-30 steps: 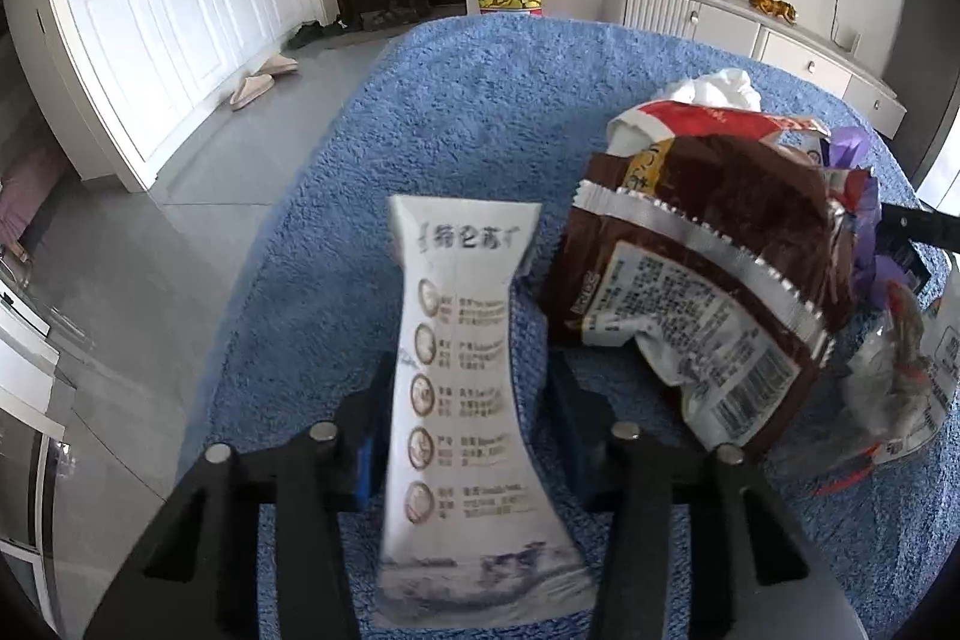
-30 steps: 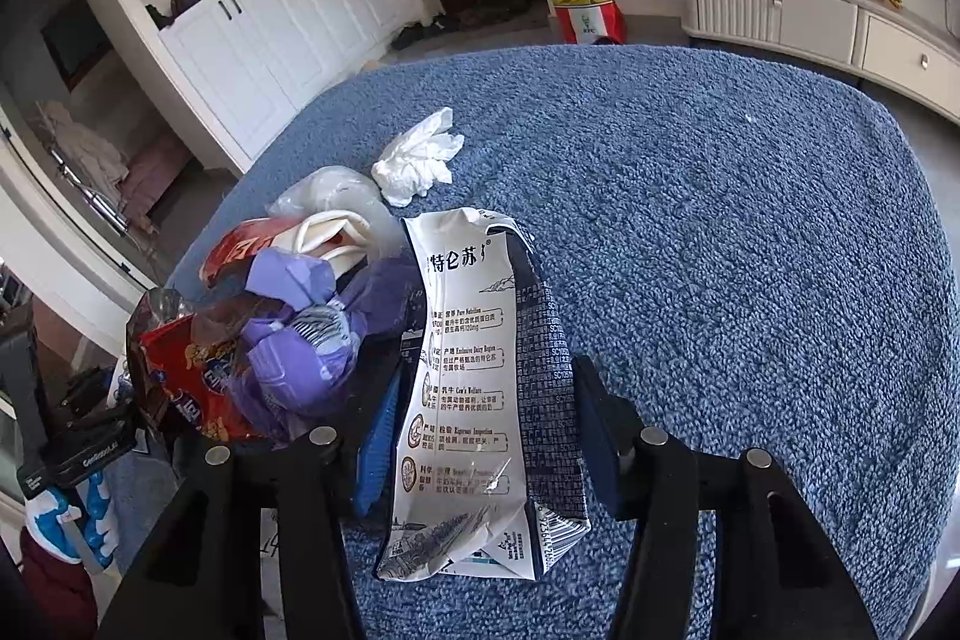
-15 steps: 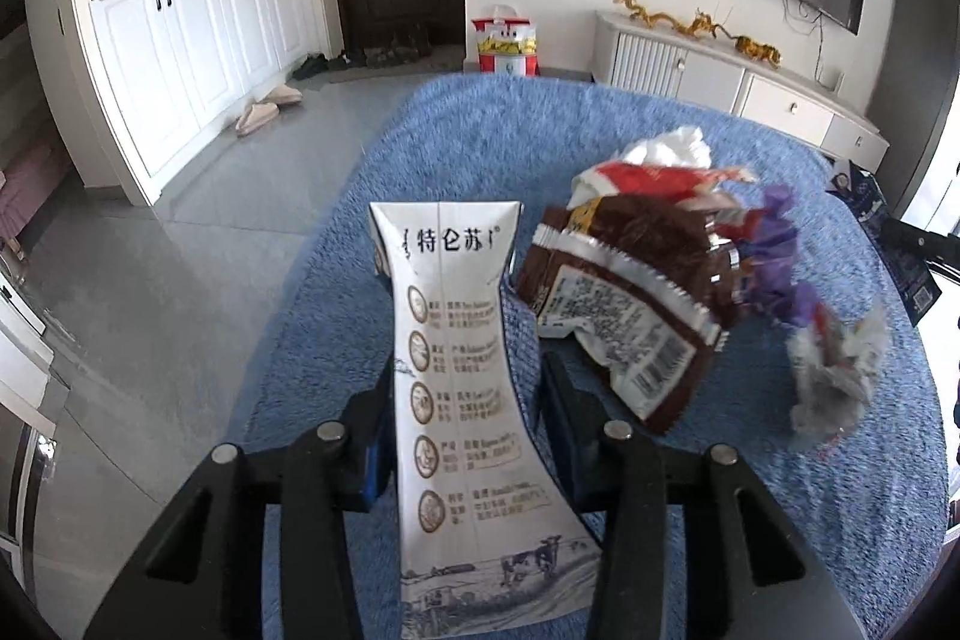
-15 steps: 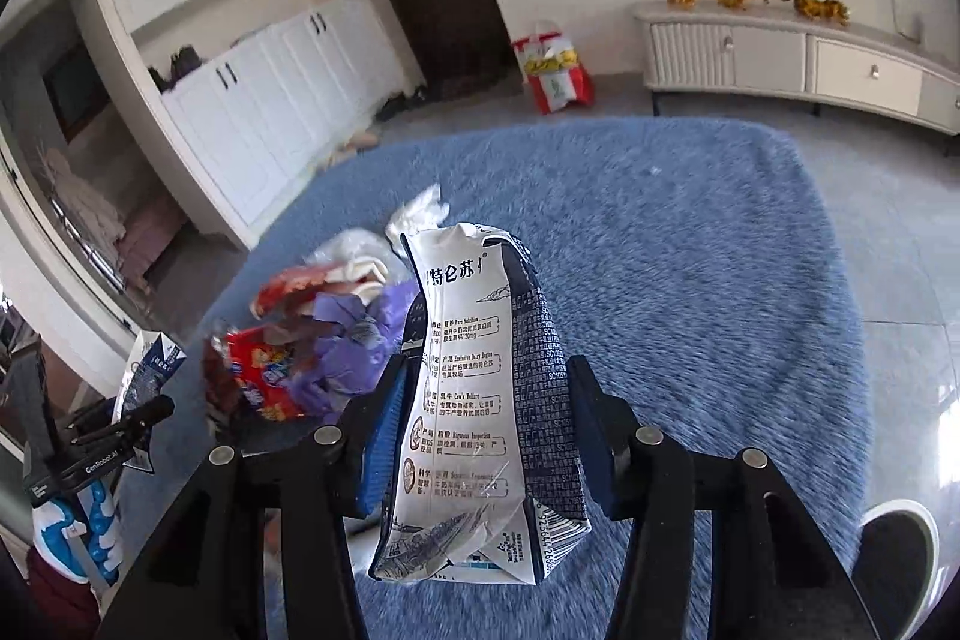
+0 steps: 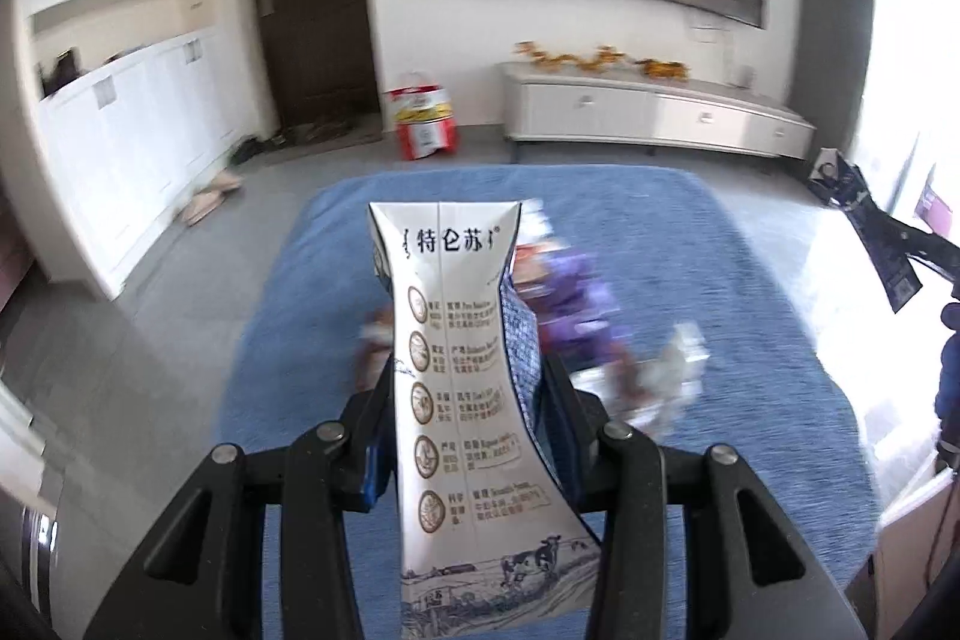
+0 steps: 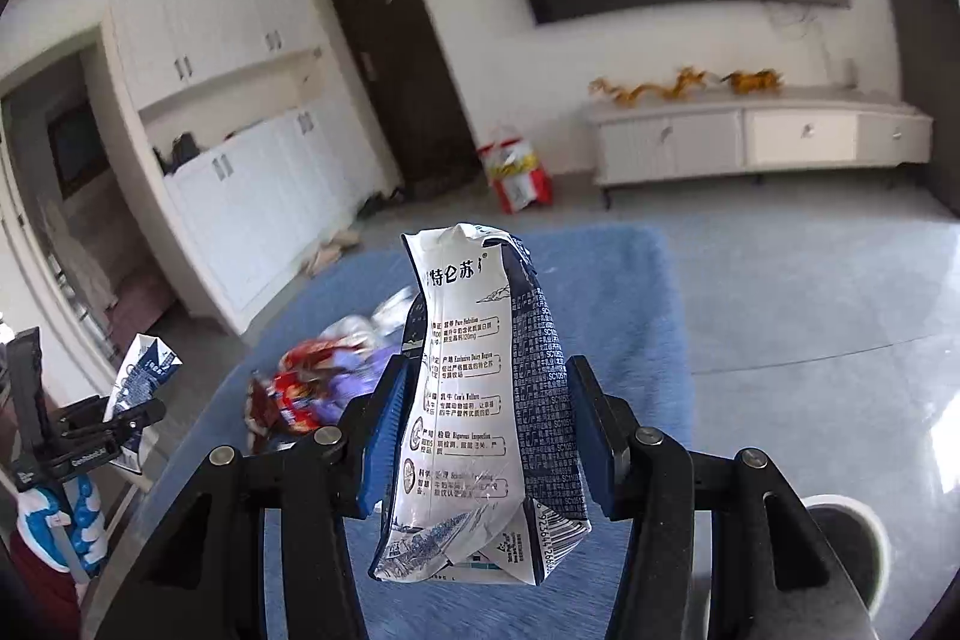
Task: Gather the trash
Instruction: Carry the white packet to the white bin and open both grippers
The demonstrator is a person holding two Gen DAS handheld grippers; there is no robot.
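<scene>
My left gripper is shut on a flattened white milk carton and holds it high above the blue table. My right gripper is shut on a second crushed white and navy milk carton, also lifted. A blurred pile of trash lies on the table below: purple wrapper, crumpled clear plastic, red snack bag. The right gripper with its carton shows at the right edge of the left wrist view; the left gripper shows at the left of the right wrist view.
A white low cabinet stands along the far wall under a TV. A red bag sits on the floor by the dark door. White cupboards line the left wall. A round white bin rim shows at lower right.
Both grippers have risen well above the table with their cartons held; the trash pile now looks smaller and farther below, and the views tilt up toward the far wall.
</scene>
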